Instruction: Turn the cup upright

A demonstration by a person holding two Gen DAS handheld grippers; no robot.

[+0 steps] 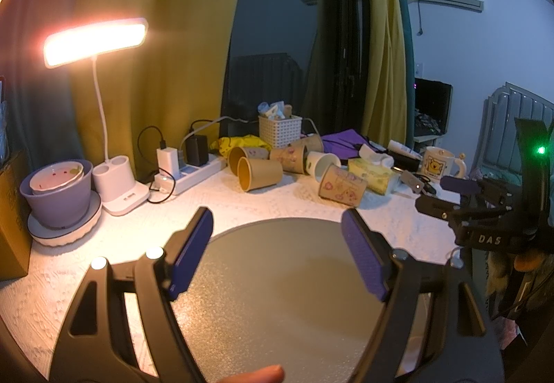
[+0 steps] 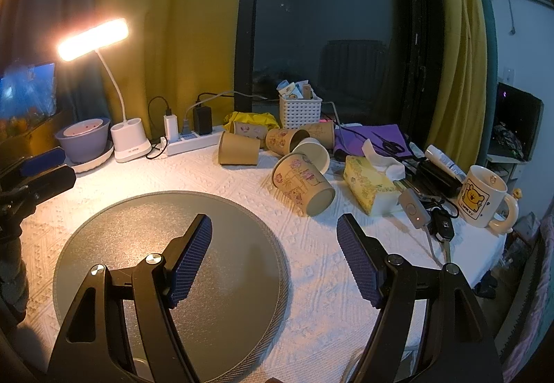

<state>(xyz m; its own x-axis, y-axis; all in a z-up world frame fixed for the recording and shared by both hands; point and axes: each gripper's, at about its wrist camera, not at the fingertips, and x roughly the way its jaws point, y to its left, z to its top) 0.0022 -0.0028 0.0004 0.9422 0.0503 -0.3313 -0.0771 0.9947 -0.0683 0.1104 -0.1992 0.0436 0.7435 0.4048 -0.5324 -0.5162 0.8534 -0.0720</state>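
Brown paper cup (image 2: 303, 185) lies on side on bench (image 2: 311, 255), beyond grey mat (image 2: 145, 220). Step: approach, nothing grasped. Right hand-held gripper (image 2: 273, 258) wide open, empty; left hand-held gripper (image 1: 277, 255) likewise. Next: reach forward, straddle cup wall, close.

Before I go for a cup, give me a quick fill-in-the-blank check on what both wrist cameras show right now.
1. The nearest paper cup lies on its ____, not upright.
2. The jaws of the right gripper and the left gripper are ____ and hold nothing.
3. The round grey mat has ____ cups standing on it.
4. The yellow tissue box sits between that cup and the bear ____.

Missing words: side; open; no; mug
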